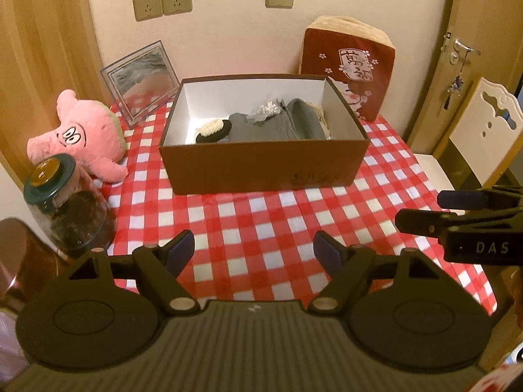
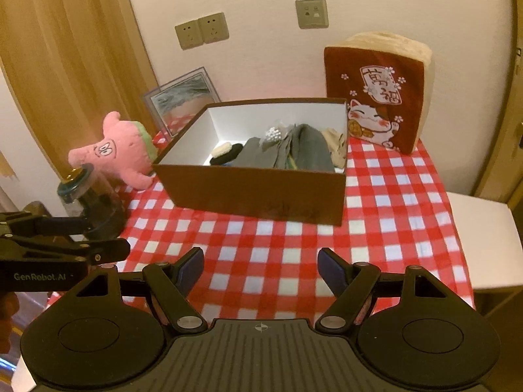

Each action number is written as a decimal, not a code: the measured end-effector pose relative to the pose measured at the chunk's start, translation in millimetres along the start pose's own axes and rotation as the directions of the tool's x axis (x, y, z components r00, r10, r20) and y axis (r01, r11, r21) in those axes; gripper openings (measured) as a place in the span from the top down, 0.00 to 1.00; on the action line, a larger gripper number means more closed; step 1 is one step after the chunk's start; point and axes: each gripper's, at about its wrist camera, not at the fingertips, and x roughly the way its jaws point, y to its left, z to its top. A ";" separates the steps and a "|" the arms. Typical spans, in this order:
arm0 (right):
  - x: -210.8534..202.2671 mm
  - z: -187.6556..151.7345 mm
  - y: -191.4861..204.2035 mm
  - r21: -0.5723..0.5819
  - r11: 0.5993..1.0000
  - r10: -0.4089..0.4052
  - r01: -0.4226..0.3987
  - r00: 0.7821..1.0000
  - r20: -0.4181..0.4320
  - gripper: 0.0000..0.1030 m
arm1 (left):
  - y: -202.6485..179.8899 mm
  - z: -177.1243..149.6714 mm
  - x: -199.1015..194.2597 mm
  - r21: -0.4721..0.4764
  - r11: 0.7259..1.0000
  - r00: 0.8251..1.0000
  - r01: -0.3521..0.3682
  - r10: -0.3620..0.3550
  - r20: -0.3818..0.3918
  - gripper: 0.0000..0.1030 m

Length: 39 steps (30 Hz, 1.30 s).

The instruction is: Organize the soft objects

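An open brown box point(image 1: 261, 166) point(image 2: 248, 192) stands mid-table on the red checked cloth point(image 1: 261, 228). Inside lie folded grey garments point(image 1: 271, 125) point(image 2: 294, 150), a black and cream crocheted piece point(image 1: 214, 129), a white beaded piece point(image 1: 268, 109) and a beige cloth point(image 2: 336, 143). A pink plush toy point(image 1: 88, 130) point(image 2: 121, 150) sits left of the box. A red lucky-cat cushion point(image 1: 346, 62) point(image 2: 376, 91) leans on the wall behind it. My left gripper point(image 1: 253, 245) and my right gripper point(image 2: 260, 261) hover open and empty over the cloth, short of the box.
A glass jar with a teal lid point(image 1: 65, 209) stands at the table's near left, close to my left gripper. A clear picture frame point(image 1: 140, 78) leans on the wall at back left. A white chair point(image 1: 480, 130) stands beside the table's right edge.
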 end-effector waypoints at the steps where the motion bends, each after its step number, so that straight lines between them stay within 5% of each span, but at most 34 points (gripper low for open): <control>1: -2.2 -2.3 4.1 0.001 1.000 -0.002 0.002 1.000 -0.001 0.26 | 1.9 -3.4 -3.0 0.000 1.000 1.000 0.002 -0.002 -0.001 0.24; 19: -27.3 -57.3 53.5 0.027 0.999 -0.046 0.047 0.998 -0.035 0.26 | 28.2 -57.1 -36.7 -0.006 0.998 0.998 0.055 -0.055 -0.021 0.24; 39: -41.8 -63.3 65.5 0.032 0.997 -0.074 0.075 0.997 -0.016 0.26 | 32.1 -60.3 -52.9 0.015 0.997 0.997 0.078 -0.078 0.010 0.24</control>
